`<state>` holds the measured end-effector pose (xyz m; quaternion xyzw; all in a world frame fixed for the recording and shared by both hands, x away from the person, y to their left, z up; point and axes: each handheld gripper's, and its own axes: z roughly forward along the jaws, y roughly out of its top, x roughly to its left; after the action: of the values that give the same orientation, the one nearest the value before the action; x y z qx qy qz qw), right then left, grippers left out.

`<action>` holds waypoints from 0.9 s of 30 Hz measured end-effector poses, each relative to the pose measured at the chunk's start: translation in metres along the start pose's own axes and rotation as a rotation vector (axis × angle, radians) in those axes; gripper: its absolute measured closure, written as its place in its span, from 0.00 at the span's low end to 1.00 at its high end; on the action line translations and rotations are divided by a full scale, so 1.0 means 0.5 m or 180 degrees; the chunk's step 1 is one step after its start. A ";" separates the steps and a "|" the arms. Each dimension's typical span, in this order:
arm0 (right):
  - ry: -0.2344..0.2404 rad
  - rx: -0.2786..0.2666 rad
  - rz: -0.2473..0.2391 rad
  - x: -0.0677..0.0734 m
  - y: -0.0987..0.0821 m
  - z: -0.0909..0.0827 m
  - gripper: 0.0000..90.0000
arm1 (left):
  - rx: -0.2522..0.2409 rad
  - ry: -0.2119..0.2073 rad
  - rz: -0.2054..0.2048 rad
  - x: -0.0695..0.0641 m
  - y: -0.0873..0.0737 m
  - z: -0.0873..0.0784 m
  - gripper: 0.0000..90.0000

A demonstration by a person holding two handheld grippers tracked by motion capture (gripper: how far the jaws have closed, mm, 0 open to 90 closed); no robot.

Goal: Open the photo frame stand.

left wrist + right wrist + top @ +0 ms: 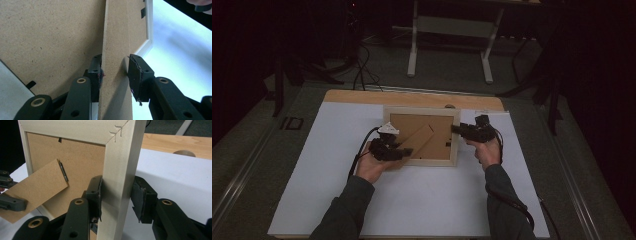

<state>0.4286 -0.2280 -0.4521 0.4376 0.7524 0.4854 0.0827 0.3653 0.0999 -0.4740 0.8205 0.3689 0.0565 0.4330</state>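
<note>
A pale wooden picture frame (422,112) lies face down on the white sheet, its brown backing board (50,37) up. The brown stand leg (419,137) is hinged on the board and slants toward the frame's near left corner. My left gripper (404,151) holds that leg's free end. In the left gripper view both pads (115,67) sit against the edges of the leg (116,37). My right gripper (455,129) clasps the frame's right bar. In the right gripper view its pads (117,192) press both sides of the bar (120,165), and the leg (37,192) shows at the left.
The white sheet (412,200) covers most of the wooden table, whose bare strip (362,96) runs along the far edge with a small round hole (450,106). Beyond it on the dark floor stand a white table base (452,30) and cables (362,65).
</note>
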 end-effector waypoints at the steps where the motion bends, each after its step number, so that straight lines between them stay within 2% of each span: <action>1: -0.0009 -0.0007 -0.0016 0.000 0.001 -0.001 0.69 | 0.0005 0.0012 0.0017 -0.001 0.002 0.000 0.74; 11: -0.0042 -0.0050 -0.0085 0.003 0.009 -0.012 0.69 | -0.0019 0.0113 0.0085 -0.008 0.011 0.002 0.75; 15: -0.0073 -0.0073 -0.0131 0.004 0.013 -0.016 0.69 | -0.0016 0.0178 0.0159 -0.013 0.020 0.002 0.75; 27: -0.0163 -0.0068 -0.0264 0.014 0.026 -0.020 0.69 | -0.0038 0.0281 0.0181 -0.017 0.028 0.003 0.77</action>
<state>0.4266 -0.2277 -0.4344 0.4174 0.7623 0.4781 0.1265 0.3675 0.0883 -0.4625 0.8247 0.3638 0.1071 0.4195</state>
